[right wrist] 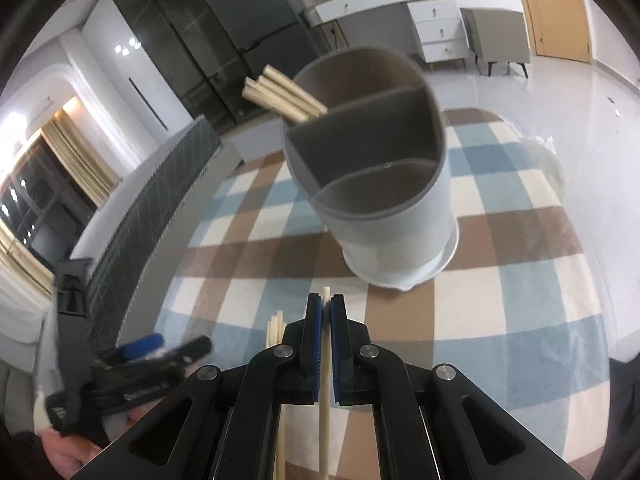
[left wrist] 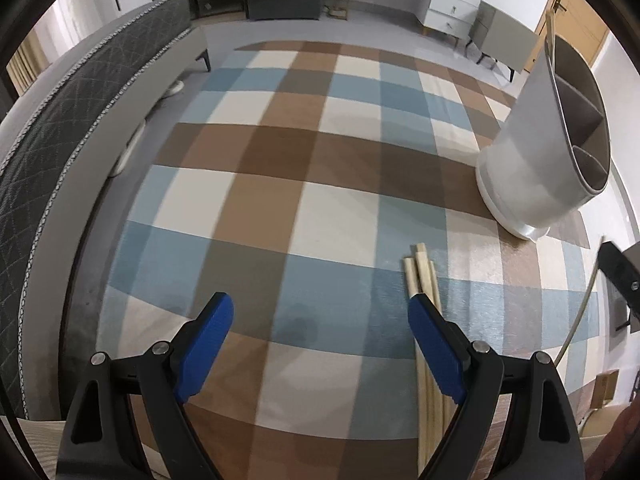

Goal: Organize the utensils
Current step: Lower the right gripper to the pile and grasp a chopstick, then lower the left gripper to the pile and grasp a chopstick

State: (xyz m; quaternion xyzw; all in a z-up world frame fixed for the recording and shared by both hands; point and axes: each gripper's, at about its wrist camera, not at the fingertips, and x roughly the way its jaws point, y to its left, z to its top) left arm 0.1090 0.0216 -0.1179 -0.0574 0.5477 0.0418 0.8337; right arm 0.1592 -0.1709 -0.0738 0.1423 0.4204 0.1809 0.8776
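Two grippers showed; the left gripper (left wrist: 320, 312) sat spread wide at the lower centre of its view, holding nothing, with loose chopsticks (left wrist: 420, 272) just beside its right finger on the checked cloth (left wrist: 280, 200); the utensil holder (left wrist: 536, 168) stood at the right edge; in the right view, the right gripper (right wrist: 326, 312) pinched a single chopstick (right wrist: 325, 420) at lower centre, below the holder.

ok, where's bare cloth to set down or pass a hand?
Free: the wide checked cloth left of the holder, out to the sofa-side edge, and under the open left gripper. Crowded: the strip before the holder, where loose chopsticks lie and the right gripper is shut on one chopstick.
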